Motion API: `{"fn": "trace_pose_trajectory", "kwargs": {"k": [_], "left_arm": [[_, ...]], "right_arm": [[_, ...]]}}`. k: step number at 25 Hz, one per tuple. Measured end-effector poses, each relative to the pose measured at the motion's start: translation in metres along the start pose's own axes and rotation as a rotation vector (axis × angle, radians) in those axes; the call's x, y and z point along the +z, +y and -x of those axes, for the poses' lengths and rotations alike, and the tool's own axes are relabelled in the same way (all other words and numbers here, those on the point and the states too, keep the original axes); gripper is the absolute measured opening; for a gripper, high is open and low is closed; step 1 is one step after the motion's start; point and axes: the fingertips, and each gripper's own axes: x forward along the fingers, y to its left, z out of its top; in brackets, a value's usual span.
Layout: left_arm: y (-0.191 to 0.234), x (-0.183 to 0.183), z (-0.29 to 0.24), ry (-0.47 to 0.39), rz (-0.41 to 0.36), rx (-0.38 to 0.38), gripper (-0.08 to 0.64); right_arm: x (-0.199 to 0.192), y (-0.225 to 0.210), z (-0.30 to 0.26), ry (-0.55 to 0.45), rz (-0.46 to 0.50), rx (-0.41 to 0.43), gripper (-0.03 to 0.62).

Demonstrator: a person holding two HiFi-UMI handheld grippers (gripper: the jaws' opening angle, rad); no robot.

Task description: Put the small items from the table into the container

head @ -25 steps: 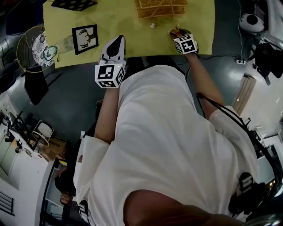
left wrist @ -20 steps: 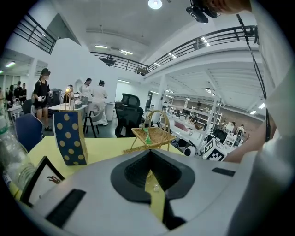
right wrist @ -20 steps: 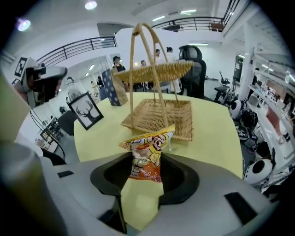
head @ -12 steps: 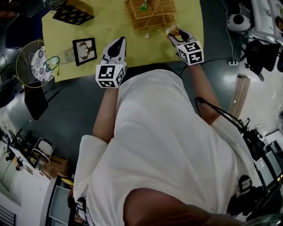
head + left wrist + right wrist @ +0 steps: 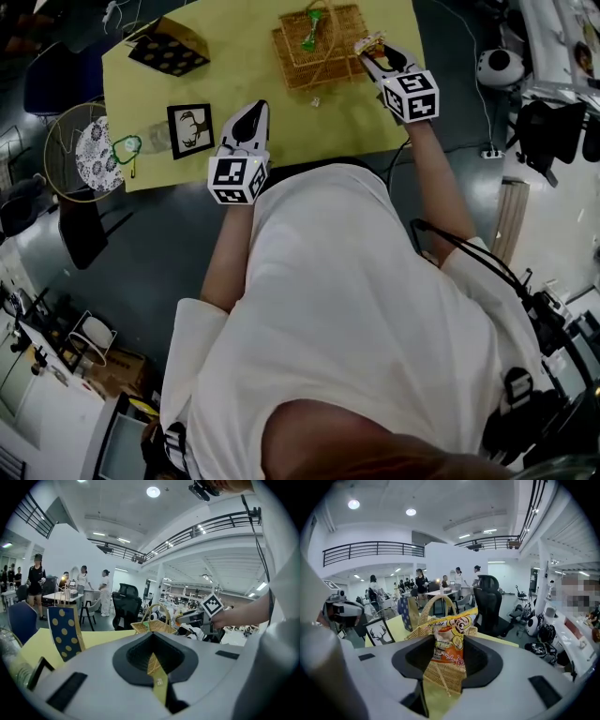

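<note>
So the right hand-held gripper [image 5: 367, 49] is clamped on a snack packet [image 5: 446, 641], orange and yellow, and it hangs about at the right-hand rim of the wicker basket [image 5: 319, 58]. From that gripper's own view the basket sits dead ahead, right behind the packet. The packet's long side runs upright between the jaws, so I'd guess it drops in end-first once it's carried a bit further over the rim. The left hand-held gripper [image 5: 251, 114] is closed on nothing, over the near edge of the desk [image 5: 187, 84], so the right one's clearly closer. One tiny pale item [image 5: 316, 101] sits just in front of the basket.
</note>
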Motion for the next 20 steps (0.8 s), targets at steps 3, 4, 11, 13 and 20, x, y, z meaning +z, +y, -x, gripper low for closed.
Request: {"fn": "trace_pose_trajectory", "kwargs": {"k": [3,4,11,13,20], "left_arm": [[0.006,-0.002,0.003,0.007,0.007,0.016,0.008],[0.008,-0.002,0.004,0.011,0.009,0.022,0.008],[0.016,-0.004,0.002,0.021,0.02,0.04,0.008],[0.015,-0.002,0.0,0.017,0.019,0.04,0.008],[0.007,-0.001,-0.008,0.016,0.015,0.023,0.008]], "right_arm": [[0.003,-0.011,-0.017,-0.008,-0.057,0.0,0.19],[0.002,-0.015,-0.023,-0.008,-0.079,-0.003,0.19],[0.004,-0.031,-0.048,0.005,-0.143,0.005,0.19],[0.007,-0.027,-0.051,0.009,-0.143,0.031,0.191],[0.01,-0.024,-0.047,0.014,-0.131,0.062,0.235]]}}
